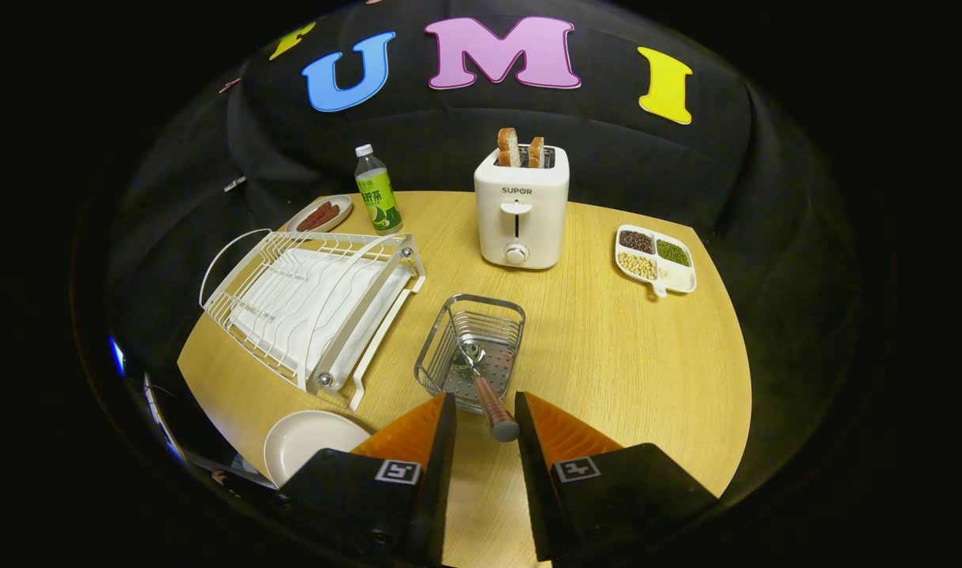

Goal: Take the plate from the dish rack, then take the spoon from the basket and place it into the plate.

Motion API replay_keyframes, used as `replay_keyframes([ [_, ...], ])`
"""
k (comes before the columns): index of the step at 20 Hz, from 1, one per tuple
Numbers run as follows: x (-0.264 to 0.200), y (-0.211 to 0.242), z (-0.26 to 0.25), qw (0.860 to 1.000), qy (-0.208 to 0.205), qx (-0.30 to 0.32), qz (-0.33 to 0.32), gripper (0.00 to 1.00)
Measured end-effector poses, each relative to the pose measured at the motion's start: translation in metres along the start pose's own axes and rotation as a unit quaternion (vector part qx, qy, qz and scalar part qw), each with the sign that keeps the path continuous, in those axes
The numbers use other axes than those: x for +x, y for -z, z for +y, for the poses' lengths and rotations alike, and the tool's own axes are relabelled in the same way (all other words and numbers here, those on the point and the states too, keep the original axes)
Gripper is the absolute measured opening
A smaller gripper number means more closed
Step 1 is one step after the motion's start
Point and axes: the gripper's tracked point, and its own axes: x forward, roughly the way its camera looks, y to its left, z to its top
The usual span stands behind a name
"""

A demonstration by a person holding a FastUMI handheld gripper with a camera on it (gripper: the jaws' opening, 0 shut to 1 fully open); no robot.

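At the bottom centre, the hand-held gripper (484, 406) points forward and down over the round pale wooden table (607, 355), its two fingers parted with a clear gap between them. The handle end of the spoon with a reddish-brown handle and shiny metal bowl (484, 390) sits in that gap, closer to the right finger; neither finger visibly presses on it, so the gripper holds nothing. The spoon's long axis runs from the handle end near the fingertips up and slightly left, its bowl resting inside the square silver wire basket (471, 351) just ahead of the fingers. At the lower left, beside the left finger, the round white plate (307, 446) lies flat on the table near its edge. Beyond it, in the left middle, stands the white wire dish rack (307, 296). Farther back, at centre, is a white toaster (522, 207) with two bread slices standing in it, a white divided dish of beans (656, 260) at right, and a green-labelled plastic bottle (376, 189) beside a small plate of sausages (320, 214) at upper left.
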Motion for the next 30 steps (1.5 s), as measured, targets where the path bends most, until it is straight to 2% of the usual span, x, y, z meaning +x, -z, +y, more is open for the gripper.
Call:
replay_keyframes([
  [2, 0.002, 0.004, 0.002, 1.0, -0.004, 0.009, 0.012, 0.31],
  [3, 0.001, 0.003, 0.002, 1.0, -0.004, 0.006, 0.012, 0.17],
  [5, 0.001, 0.0, 0.0, 1.0, 0.003, -0.002, 0.005, 0.13],
  [11, -0.029, -0.018, -0.003, 1.0, 0.018, 0.007, -0.021, 0.12],
  [15, -0.074, -0.04, -0.003, 0.998, 0.025, 0.012, -0.063, 0.12],
  [19, -0.124, -0.051, 0.016, 0.994, 0.007, 0.036, -0.099, 0.12],
  [25, -0.176, -0.021, 0.063, 0.991, -0.04, 0.073, -0.103, 0.12],
  [30, -0.189, 0.035, 0.111, 0.99, -0.073, 0.092, -0.077, 0.12],
])
